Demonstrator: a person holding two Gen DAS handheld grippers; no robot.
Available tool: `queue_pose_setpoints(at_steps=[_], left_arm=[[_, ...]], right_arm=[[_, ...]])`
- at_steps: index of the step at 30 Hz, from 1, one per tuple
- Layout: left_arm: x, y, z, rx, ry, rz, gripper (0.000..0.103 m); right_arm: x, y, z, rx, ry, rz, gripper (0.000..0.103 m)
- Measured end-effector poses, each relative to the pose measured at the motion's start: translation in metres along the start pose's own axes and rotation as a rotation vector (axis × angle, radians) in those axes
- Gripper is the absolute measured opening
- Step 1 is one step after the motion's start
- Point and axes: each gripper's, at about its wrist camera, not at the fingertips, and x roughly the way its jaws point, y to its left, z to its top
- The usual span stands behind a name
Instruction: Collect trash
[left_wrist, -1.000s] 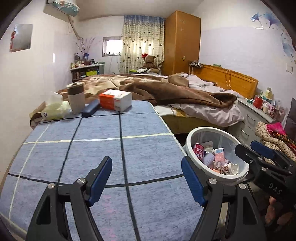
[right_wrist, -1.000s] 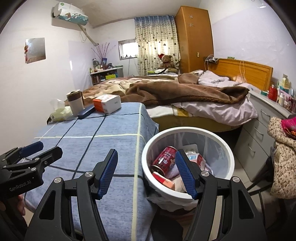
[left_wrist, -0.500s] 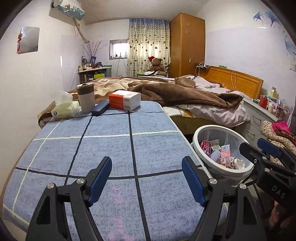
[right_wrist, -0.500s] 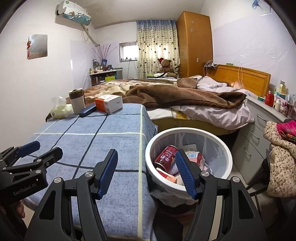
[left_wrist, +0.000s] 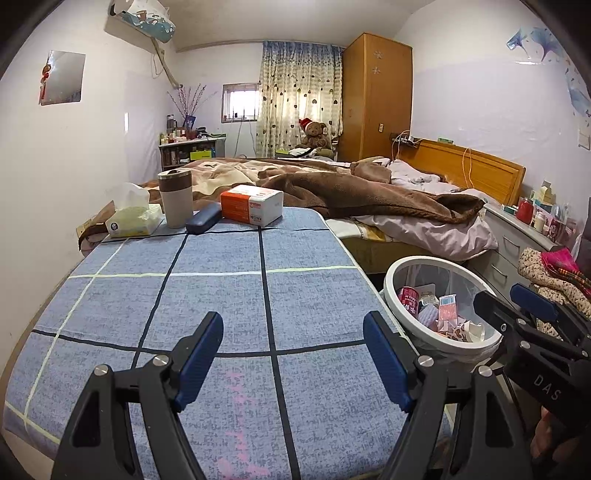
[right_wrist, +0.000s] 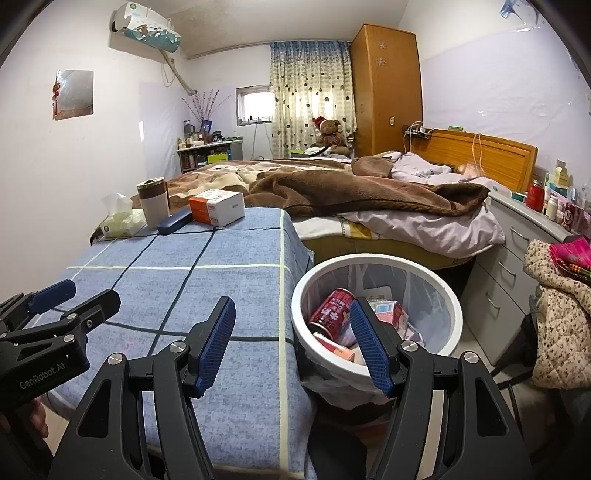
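Note:
A white trash bin (right_wrist: 448, 295) lined with a clear bag stands beside the table's right edge; it also shows in the left wrist view (left_wrist: 391, 291). It holds a red drink can (right_wrist: 330, 314), pink cartons (right_wrist: 393, 315) and crumpled wrappers. My left gripper (left_wrist: 293, 350) is open and empty above the blue checked tablecloth (left_wrist: 221, 295). My right gripper (right_wrist: 293, 341) is open and empty, hovering over the table's right edge and the bin's near rim.
At the table's far end stand a tissue pack (left_wrist: 133, 218), a lidded cup (left_wrist: 175, 197), a dark blue case (left_wrist: 203, 218) and an orange-white box (left_wrist: 251, 205). A bed with brown blankets (left_wrist: 351, 192) lies behind. Grey drawers (right_wrist: 509, 273) and piled clothes (right_wrist: 557, 310) are right.
Both grippers have drawn back and risen a little, so more of the table and room shows. Both stay open and empty. The bin's contents have not moved.

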Motion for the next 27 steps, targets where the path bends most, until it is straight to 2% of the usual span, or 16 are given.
queue_pose_setpoints(at_steps=[27], left_arm=[[-0.0078, -0.0019, 0.0036, -0.002, 0.001, 0.003, 0.080]], right_arm=[[-0.0037, 0.0024, 0.0024, -0.007, -0.008, -0.003, 0.066]])
